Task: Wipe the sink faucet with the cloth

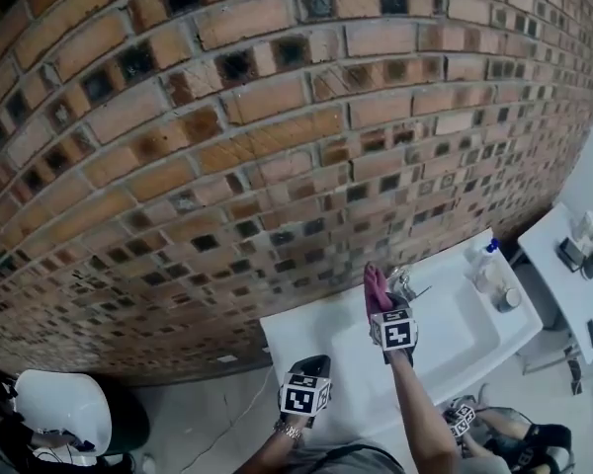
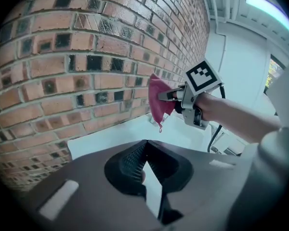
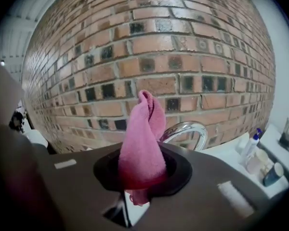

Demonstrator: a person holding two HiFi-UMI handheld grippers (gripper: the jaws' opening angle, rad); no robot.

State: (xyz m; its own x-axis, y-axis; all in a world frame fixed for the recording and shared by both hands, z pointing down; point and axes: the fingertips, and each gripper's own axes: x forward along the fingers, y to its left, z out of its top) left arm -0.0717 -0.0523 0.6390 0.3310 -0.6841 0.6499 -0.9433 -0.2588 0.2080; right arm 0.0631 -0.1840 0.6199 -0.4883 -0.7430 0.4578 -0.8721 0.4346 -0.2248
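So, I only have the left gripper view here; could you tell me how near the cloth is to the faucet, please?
Observer: In the right gripper view the chrome faucet arches just behind the cloth, slightly right; contact is unclear.
Operator: Thanks. What lies further right?
Observer: On the right end of the sink stands a white bottle with a blue cap.
Operator: And my own side?
Observer: In the head view the left gripper hangs by the sink's left front corner.
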